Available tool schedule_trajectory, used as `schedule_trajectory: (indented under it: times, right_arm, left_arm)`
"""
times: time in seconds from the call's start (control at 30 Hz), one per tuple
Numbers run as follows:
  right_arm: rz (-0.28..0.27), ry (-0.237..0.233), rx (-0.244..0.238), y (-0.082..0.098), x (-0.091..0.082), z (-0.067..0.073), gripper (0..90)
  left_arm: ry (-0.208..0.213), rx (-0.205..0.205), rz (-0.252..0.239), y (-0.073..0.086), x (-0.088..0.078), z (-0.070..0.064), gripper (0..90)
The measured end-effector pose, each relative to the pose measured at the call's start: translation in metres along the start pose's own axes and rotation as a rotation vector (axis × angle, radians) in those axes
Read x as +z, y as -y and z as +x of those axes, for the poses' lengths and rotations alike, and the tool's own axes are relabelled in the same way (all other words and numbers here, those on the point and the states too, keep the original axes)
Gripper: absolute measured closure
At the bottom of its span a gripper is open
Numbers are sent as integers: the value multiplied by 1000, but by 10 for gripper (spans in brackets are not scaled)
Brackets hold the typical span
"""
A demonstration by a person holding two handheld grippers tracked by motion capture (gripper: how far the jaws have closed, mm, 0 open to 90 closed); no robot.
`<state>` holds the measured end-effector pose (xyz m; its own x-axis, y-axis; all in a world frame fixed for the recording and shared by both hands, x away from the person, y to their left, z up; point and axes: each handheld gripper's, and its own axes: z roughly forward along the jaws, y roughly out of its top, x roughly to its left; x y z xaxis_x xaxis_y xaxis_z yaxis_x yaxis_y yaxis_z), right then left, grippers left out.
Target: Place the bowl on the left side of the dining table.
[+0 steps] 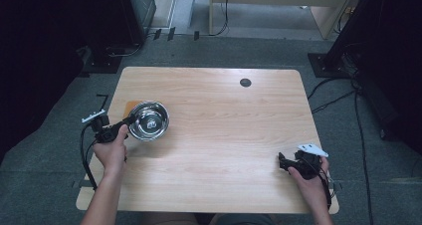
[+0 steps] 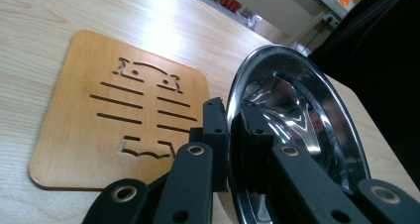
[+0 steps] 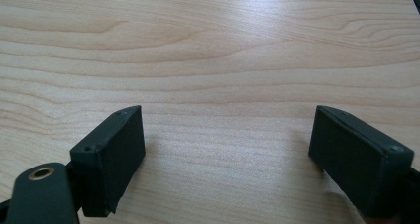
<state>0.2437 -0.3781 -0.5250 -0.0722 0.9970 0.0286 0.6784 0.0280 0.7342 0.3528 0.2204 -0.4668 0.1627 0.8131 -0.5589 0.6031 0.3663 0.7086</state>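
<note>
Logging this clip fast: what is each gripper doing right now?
Left gripper: shut on the rim of the steel bowl, above the wooden trivet.
Right gripper: open, holding nothing, over the table.

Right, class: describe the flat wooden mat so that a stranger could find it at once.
Start at the light wooden table and go to its left edge, where the left gripper grips the rim of a shiny steel bowl. The thin square orange-brown wooden mat lies beside it, flat, with cut-out slots.

Found no readable text, label, brand or number; only cut-out slots on the wooden trivet (image 2: 119,110).
</note>
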Motion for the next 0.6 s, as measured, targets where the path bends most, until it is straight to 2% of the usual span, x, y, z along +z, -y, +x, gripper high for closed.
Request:
schedule_trajectory:
  times: [0.17,0.37,0.6]
  right_arm:
    - [0,0,0,0,0,0,136]
    - [0,0,0,0,0,0,136]
    - [0,0,0,0,0,0,136]
  left_arm:
    - [-28,-33,-22,-1,5,6,846]
    - [-61,-53,-22,-1,10,13,847]
    - [-84,-93,-42,-3,14,18,847]
